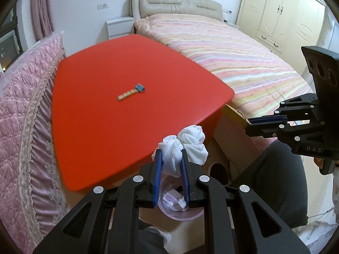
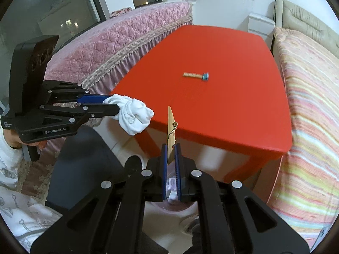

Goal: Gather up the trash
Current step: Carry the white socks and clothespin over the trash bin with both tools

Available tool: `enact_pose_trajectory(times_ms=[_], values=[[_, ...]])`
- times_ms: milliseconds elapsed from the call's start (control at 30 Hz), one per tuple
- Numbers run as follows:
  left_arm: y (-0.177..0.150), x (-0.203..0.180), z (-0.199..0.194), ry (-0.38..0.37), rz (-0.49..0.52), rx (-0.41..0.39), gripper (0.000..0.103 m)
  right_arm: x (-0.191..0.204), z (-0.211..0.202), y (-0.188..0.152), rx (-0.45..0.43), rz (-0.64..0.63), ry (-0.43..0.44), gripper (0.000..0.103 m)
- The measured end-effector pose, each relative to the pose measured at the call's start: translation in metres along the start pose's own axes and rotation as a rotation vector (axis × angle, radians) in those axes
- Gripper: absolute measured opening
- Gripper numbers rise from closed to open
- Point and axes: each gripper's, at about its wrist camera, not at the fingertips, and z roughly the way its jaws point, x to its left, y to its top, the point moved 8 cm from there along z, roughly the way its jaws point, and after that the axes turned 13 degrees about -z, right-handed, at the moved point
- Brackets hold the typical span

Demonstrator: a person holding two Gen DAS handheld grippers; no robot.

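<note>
My left gripper (image 1: 170, 151) is shut on a crumpled white tissue wad (image 1: 190, 141), just off the near edge of the red table (image 1: 127, 116). Straight below it stands a pink trash bin (image 1: 180, 216) with scraps inside. My right gripper (image 2: 171, 148) is shut on a wooden clothespin (image 2: 170, 127) that stands upright, above the same bin (image 2: 173, 208). Each gripper shows in the other's view: the right gripper (image 1: 250, 124) with the clothespin (image 1: 235, 114), the left gripper (image 2: 115, 105) with the tissue wad (image 2: 135, 115). A small wooden stick with a blue head (image 1: 131, 92) (image 2: 197, 75) lies mid-table.
A pink quilted bed (image 1: 25, 110) flanks the table on one side and a striped bed (image 1: 233, 53) on the other. A white nightstand (image 1: 119, 26) and a cream wardrobe (image 1: 281, 14) stand behind. A person's dark trouser leg (image 1: 273, 180) is beside the bin.
</note>
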Motion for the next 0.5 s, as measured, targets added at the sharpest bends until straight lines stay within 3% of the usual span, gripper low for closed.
enact_pose_trajectory(times_ms=[500], values=[[-0.025, -0.008, 0.016, -0.023, 0.009, 0.067, 0.017, 0.012, 0.015, -0.022, 0.038, 0.028, 0.050, 0.006]])
